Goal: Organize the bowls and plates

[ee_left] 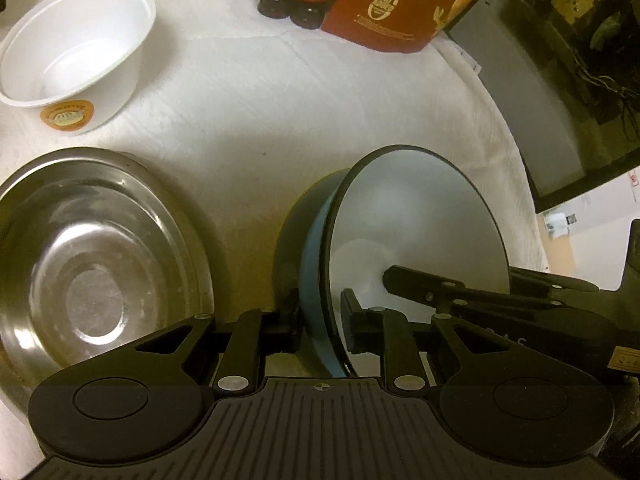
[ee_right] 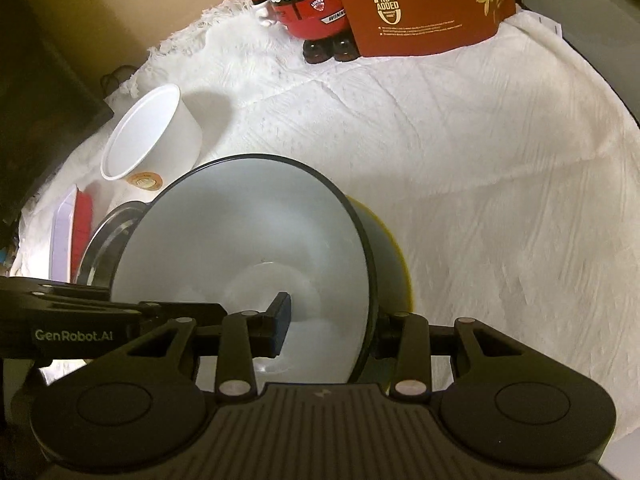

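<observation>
**A:** Low in the left wrist frame, the left claw [ee_left: 320, 328] straddles the near rim of the blue bowl [ee_left: 416, 240], one pad outside the blue wall, one inside on the pale lining. It looks nearly clamped, though whether both pads actually press I can't tell.

**B:** And at the bottom of the right wrist frame the right claw [ee_right: 332, 328] is closed on the same bowl's rim, wall pinched between the pads. Bowl's tilted steeply, mouth facing the cameras.

**A:** To do this well, I'd say keep both hands moving together so the rim doesn't twist, then level it before setting it down.

**B:** Left centre, the steel bowl [ee_left: 96, 264] sits just beside it on the white tablecloth [ee_left: 320, 100], a likely nest. Farther, upper left, the white plastic bowl [ee_left: 80, 52].

**A:** Hard to read: something yellow under the blue bowl, mostly hidden. Red and lilac plates [ee_right: 72, 232] at the left edge, only edge-on. Top of frame, a red box [ee_right: 432, 8] and a red figure [ee_right: 300, 4], both cut off.
</observation>
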Tool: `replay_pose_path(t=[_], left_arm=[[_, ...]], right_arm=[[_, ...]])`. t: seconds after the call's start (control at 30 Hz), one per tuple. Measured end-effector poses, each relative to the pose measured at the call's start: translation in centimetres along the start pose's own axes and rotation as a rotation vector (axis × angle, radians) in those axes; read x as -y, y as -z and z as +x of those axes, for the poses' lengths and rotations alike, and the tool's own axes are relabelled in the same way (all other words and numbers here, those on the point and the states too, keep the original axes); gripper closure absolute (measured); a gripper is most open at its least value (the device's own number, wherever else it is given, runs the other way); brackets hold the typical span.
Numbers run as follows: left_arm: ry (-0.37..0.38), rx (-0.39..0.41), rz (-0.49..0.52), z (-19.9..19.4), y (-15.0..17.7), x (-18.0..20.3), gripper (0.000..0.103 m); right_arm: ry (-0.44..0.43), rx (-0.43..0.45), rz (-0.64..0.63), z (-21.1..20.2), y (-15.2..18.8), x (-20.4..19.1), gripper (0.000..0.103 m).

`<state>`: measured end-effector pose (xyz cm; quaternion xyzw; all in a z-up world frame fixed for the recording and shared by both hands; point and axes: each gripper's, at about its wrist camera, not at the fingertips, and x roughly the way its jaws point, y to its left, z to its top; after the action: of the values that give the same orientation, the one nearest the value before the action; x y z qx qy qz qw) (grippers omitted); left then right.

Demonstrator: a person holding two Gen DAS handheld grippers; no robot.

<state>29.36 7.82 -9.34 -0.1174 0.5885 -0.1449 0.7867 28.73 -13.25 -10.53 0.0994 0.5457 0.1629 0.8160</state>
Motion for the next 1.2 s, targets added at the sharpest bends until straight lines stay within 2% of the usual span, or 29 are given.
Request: replay_pose_path(t=[0.2, 0.33, 0.57, 0.93, 1.2], left_arm=[[0.013, 0.005, -0.007, -0.5, 0.4, -0.3, 0.082], [0.022, 0.017, -0.016, -1.1, 0.4, -0.7, 0.077], [0.028, 0.020, -0.028, -1.5, 0.4, -1.1, 0.077], [-0.028, -0.007, 0.042, -1.0, -0.3, 0.6, 0.076], [-0.049, -0.014, 0.069, -1.3, 0.0, 1.0, 0.073]], right_arm=[[0.008, -0.002, 0.003, -0.1, 0.1, 0.0, 0.064], [0.020, -0.016, -0.016, -0.1, 0.1, -0.3, 0.064], [0.031, -0.005, -0.051, -0.4, -0.1, -0.7, 0.064], [0.040, 0.020, -0.013, -0.8, -0.4, 0.0, 0.064], [0.066, 0.056, -0.048, -1.6, -0.3, -0.6, 0.064]])
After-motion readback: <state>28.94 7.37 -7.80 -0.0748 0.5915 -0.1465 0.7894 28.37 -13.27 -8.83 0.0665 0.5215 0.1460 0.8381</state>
